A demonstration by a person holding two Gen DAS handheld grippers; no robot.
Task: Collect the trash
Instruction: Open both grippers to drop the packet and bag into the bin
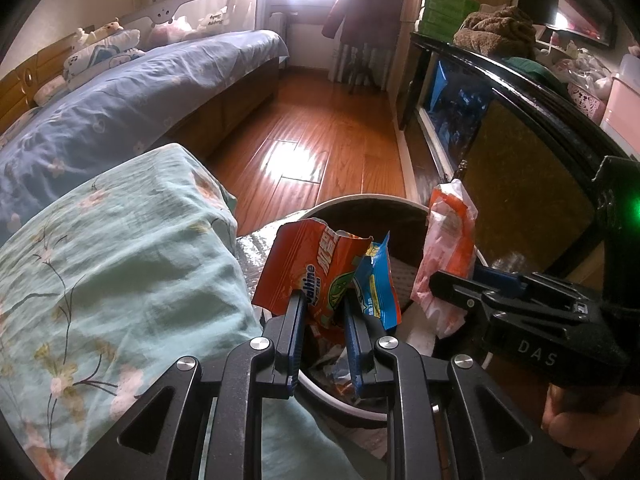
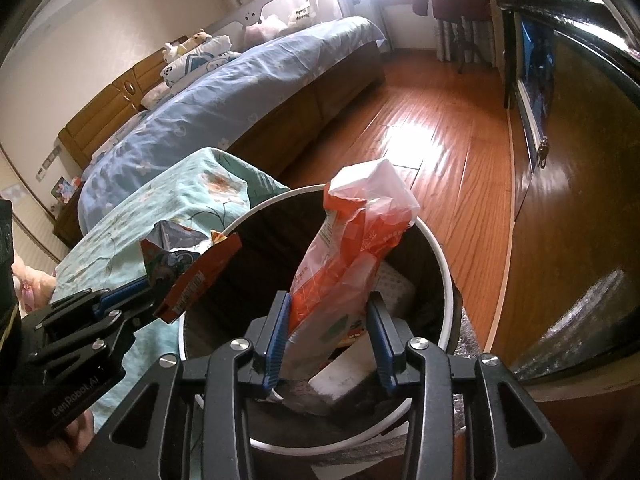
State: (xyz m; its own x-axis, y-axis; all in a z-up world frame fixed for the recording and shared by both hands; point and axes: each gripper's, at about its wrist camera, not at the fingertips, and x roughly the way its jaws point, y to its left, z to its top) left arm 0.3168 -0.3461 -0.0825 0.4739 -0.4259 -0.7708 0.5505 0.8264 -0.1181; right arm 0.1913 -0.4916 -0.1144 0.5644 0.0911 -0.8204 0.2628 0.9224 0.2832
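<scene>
An orange-red snack wrapper (image 1: 316, 268) with a small blue packet (image 1: 378, 286) against its 3 o'clock side stands upright over the open trash bin (image 1: 362, 202), which is round, dark inside and white-rimmed. The left gripper (image 1: 322, 300) has its jaws narrowed onto these 2 wrappers, pinching their lower edge. At 3 o'clock from them, an orange-and-clear plastic bag (image 2: 352, 256) also hangs above the bin's mouth. The right gripper (image 2: 330, 312) has its jaws set partly apart, the 9 o'clock pad pressed to the bag; whether the 3 o'clock pad touches it I cannot tell. White foam pieces (image 2: 348, 376) lie in the bin. At the bin's 9 o'clock is a surface draped in mint floral cloth (image 1: 120, 264); beyond it, at 11 o'clock, a bed (image 1: 132, 104) with blue covers. Wooden floor (image 1: 320, 136) runs toward 12 o'clock.
</scene>
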